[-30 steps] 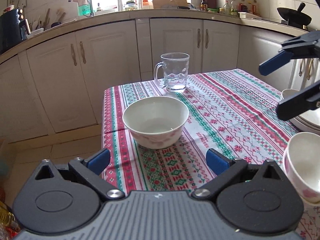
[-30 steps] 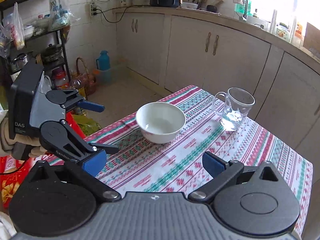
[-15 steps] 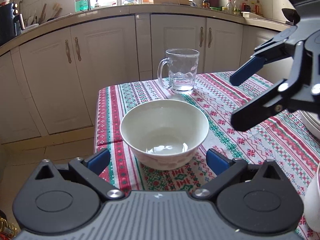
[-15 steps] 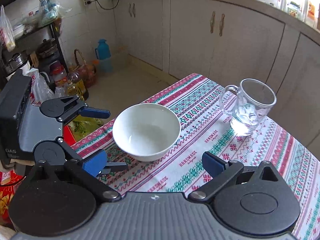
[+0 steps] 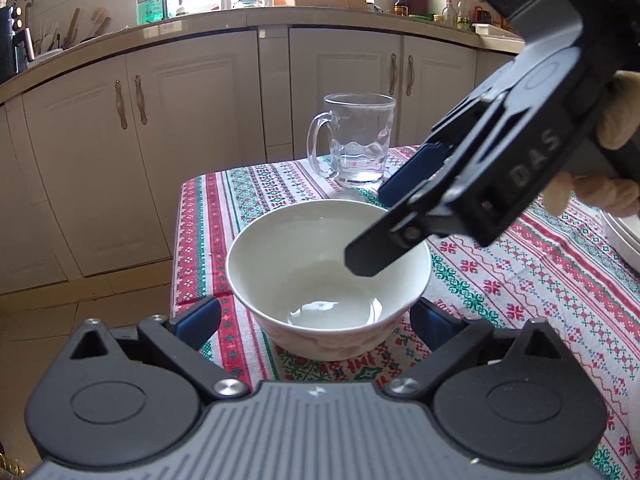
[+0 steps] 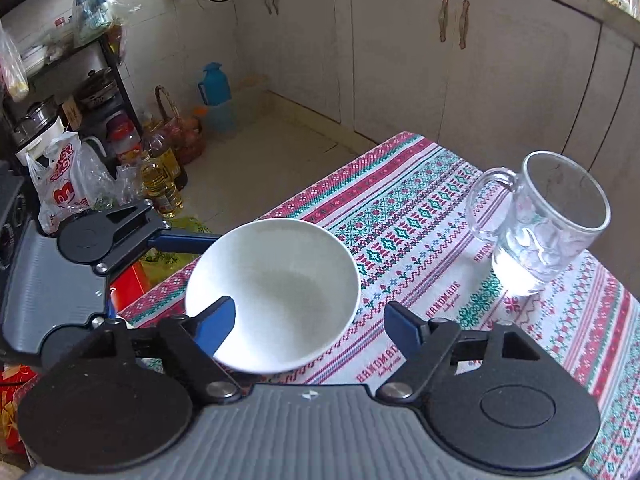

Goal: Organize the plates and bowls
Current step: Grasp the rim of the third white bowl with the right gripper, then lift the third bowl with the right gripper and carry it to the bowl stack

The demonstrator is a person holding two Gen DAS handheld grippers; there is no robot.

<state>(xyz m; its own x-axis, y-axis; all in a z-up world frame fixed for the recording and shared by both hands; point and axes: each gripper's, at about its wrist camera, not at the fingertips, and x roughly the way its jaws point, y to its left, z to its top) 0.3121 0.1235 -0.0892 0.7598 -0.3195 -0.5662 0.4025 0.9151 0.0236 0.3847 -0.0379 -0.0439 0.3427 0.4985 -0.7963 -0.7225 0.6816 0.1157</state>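
Observation:
A white bowl stands on the patterned tablecloth near the table's corner; it also shows in the right wrist view. My left gripper is open, with its fingers on either side of the bowl's base. My right gripper is open above the bowl, one finger over the inside and one outside the near rim. In the left wrist view the right gripper reaches in from the right over the bowl.
A glass mug stands behind the bowl near the table's far edge, also seen in the right wrist view. White plates lie at the right edge. Cabinets stand beyond. Bottles and bags sit on the floor.
Both grippers have closed in on the bowl. The left now straddles its base. The right has moved down over its rim.

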